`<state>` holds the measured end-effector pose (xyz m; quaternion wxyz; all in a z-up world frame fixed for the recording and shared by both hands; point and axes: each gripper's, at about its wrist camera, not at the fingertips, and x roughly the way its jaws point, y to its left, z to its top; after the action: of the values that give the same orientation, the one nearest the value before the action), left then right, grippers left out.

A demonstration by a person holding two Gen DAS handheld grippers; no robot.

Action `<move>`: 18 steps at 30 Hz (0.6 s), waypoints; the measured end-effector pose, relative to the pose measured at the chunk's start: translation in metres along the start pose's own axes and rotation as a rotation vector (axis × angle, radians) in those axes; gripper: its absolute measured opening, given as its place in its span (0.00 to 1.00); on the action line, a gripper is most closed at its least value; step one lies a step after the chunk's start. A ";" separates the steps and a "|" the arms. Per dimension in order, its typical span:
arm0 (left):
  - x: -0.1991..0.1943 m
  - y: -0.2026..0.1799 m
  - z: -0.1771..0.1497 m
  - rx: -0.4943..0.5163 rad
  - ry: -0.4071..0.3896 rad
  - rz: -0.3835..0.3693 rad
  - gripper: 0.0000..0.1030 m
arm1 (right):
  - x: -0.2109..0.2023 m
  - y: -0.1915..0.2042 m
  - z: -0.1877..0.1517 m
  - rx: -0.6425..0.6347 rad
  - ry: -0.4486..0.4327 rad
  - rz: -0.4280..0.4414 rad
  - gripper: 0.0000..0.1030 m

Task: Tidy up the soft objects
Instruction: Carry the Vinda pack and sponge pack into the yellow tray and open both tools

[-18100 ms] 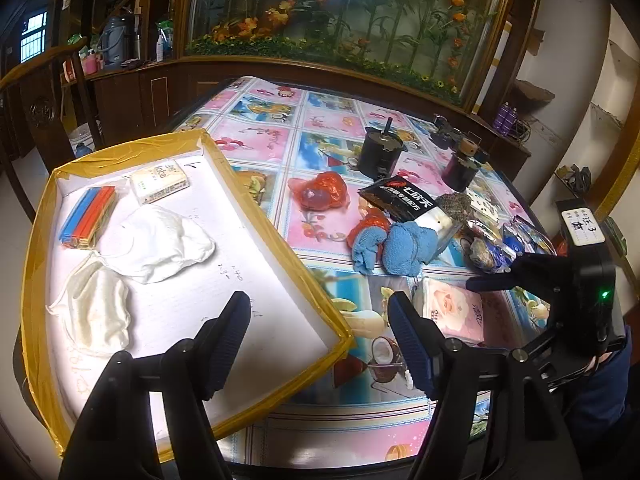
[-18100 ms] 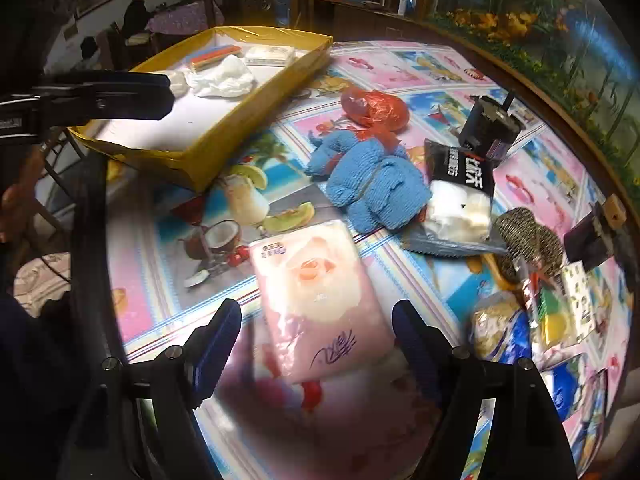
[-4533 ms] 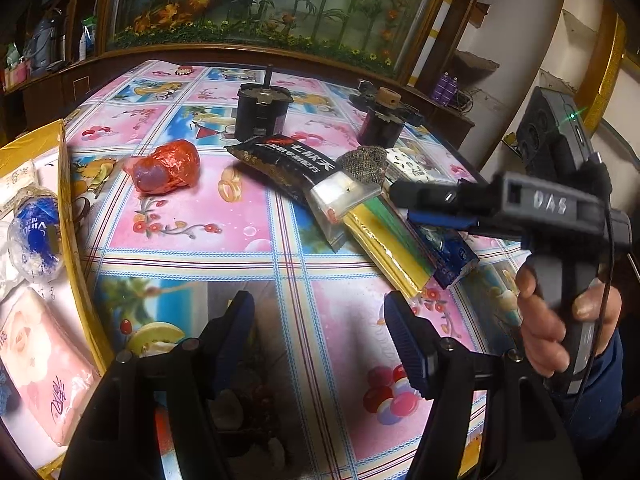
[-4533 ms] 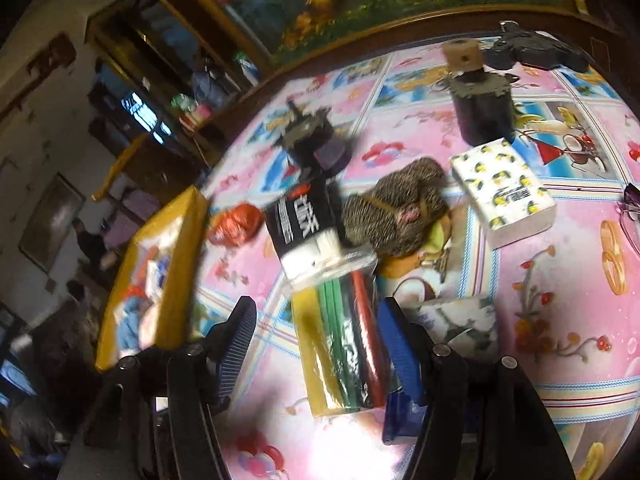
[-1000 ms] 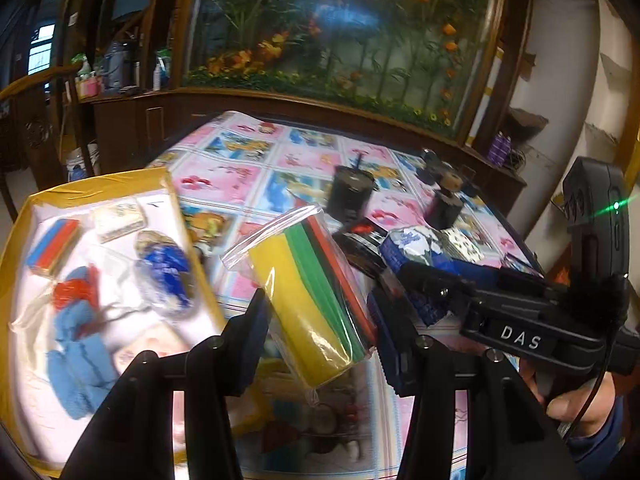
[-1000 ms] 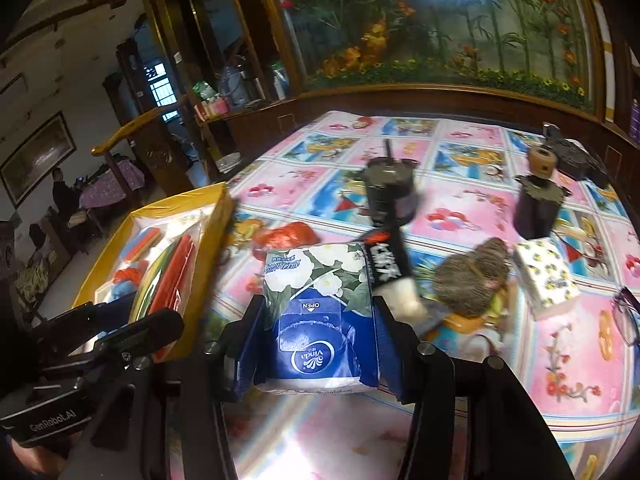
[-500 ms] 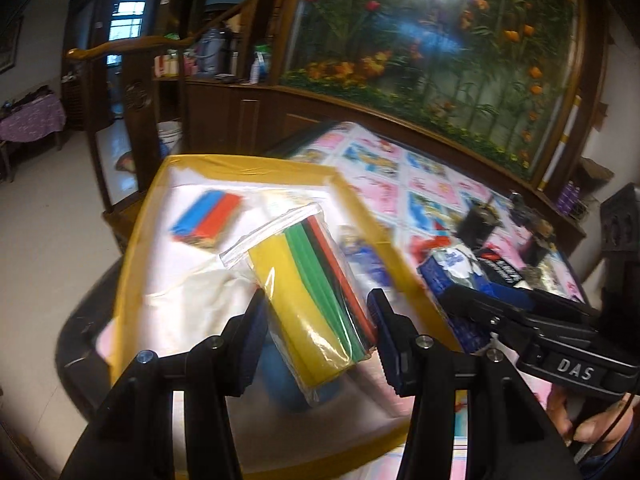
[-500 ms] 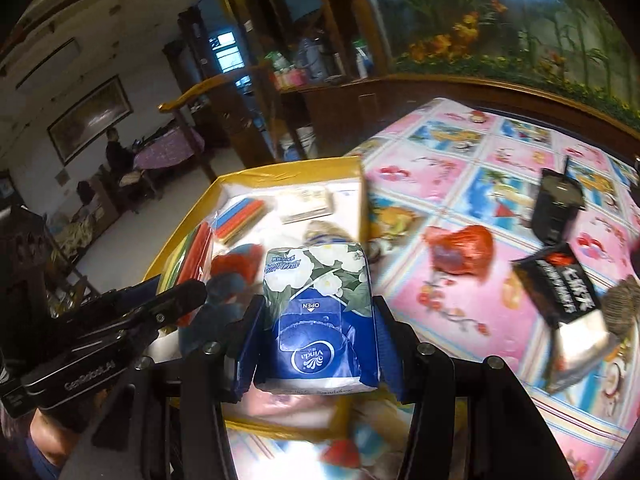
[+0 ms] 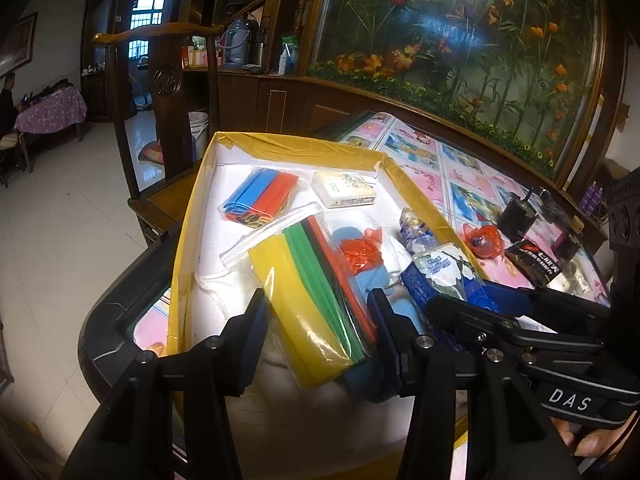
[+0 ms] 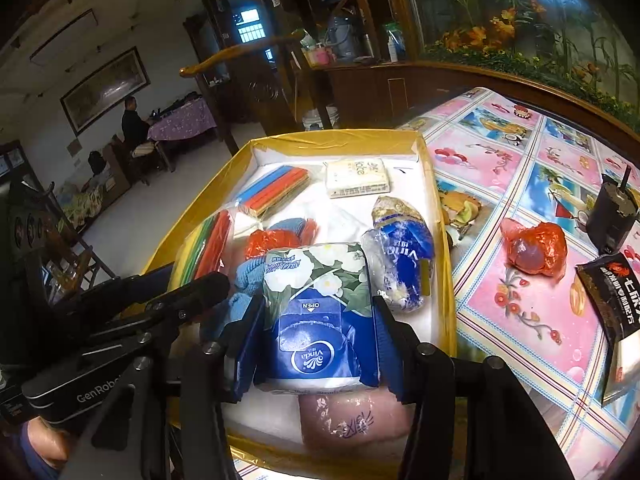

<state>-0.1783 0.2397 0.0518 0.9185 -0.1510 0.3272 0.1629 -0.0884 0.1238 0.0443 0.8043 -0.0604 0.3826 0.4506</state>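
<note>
Both grippers have swung from over the table to above the tray since a second ago, each with its load unchanged. My left gripper (image 9: 316, 336) is clamped on a clear zip bag (image 9: 308, 292) of folded cloths in yellow, green, black and red bands; the bag tilts up and away from me, its sealed strip at the far end, over the tray's near half. My right gripper (image 10: 318, 344) squeezes a tissue pack (image 10: 320, 312), blue wrap with white flowers and an "OPEN" tab, its sides pinched in slightly by the pads, hanging over the tray's near right part.

Below it lies a pink tissue pack (image 10: 352, 420) on the white tray floor. Further in sit blue knit cloths (image 10: 248, 280) with a crumpled red bag (image 10: 268, 242) on them, and a blue-and-white wrapped bundle (image 10: 400, 256) by the right wall. At the far end are a pack of blue and orange strips (image 9: 260, 200) and a small white tissue pack (image 9: 348, 194). The tray (image 10: 336, 138) has yellow taped walls. Beyond it, on the patterned table (image 10: 520, 312), a red bag (image 10: 534, 248) and a black packet (image 10: 612, 300) lie apart.
</note>
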 end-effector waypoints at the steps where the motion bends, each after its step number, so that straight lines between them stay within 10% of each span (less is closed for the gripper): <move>1: 0.000 0.000 -0.001 0.011 -0.002 0.006 0.48 | 0.001 0.000 -0.001 -0.003 0.003 -0.001 0.54; 18: -0.005 -0.003 -0.002 0.036 -0.001 -0.012 0.54 | -0.006 -0.003 -0.005 -0.001 -0.011 0.019 0.61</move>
<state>-0.1816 0.2358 0.0538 0.9222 -0.1363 0.3286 0.1516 -0.0908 0.1159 0.0435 0.8021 -0.0551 0.3785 0.4586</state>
